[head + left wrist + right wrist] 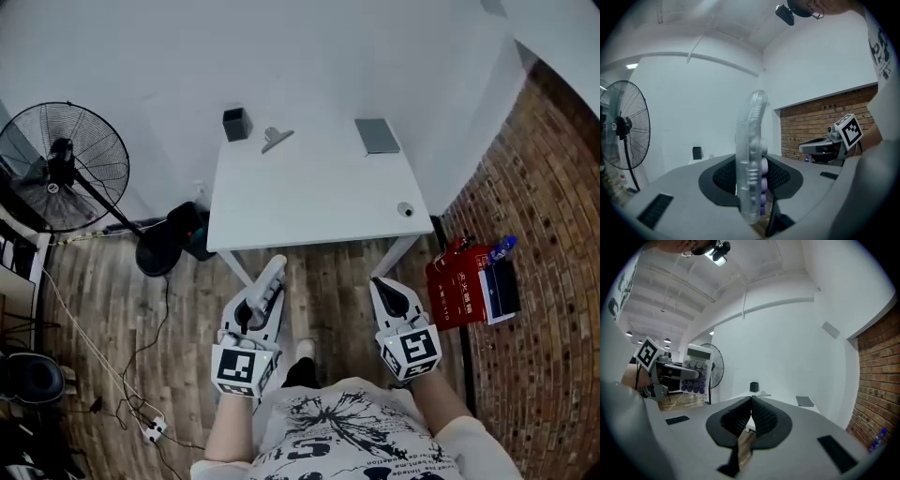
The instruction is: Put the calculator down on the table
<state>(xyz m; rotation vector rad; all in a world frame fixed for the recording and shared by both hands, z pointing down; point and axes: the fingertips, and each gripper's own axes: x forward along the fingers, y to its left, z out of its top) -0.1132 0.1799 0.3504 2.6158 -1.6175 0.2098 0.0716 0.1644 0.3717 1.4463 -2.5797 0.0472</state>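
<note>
A white calculator (272, 277) with purple keys stands on edge between the jaws of my left gripper (255, 309), which is shut on it, in front of the white table (319, 202) and short of its near edge. In the left gripper view the calculator (751, 159) shows edge-on, clamped between the dark pads (780, 176). My right gripper (384, 286) hovers level beside it, shut and empty; its pads (761, 416) meet. The right gripper view shows the calculator (696, 373) at far left.
On the table lie a black pen holder (235, 123), a binder clip (276, 138), a grey notebook (377, 135) and a small round object (405, 209). A standing fan (61, 169) is at the left, a red box (459, 286) at the right, cables on the wood floor.
</note>
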